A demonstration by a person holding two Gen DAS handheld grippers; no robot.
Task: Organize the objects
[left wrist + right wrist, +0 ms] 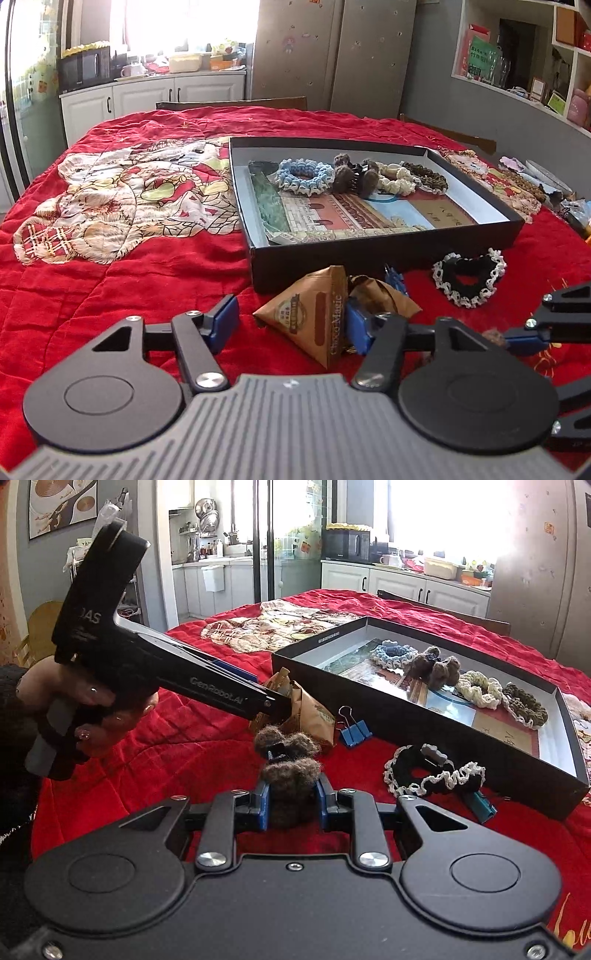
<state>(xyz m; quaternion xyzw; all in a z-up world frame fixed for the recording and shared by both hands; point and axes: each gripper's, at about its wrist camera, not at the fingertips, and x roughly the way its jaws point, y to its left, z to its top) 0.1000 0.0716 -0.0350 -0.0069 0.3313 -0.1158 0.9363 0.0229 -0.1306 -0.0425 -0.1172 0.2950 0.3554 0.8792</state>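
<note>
A brown triangular snack packet (314, 314) lies on the red quilt in front of the black box (369, 254). My left gripper (290, 314) straddles it, open: the right pad touches the packet and the left pad stands clear of it. My right gripper (290, 794) is shut on a brown fuzzy hair clip (288, 775), held just above the quilt. In the right wrist view, a hand holds the left gripper (275, 701) from the left, its tip at the packet (314, 710). A black scrunchie with white lace (436, 775) and a blue binder clip (354, 731) lie near the box.
The box (406, 716) holds blue, cream and brown scrunchies and another fuzzy clip over a picture card. A teal object (480, 805) lies by its near wall. Kitchen cabinets, a fridge and wall shelves stand beyond the table.
</note>
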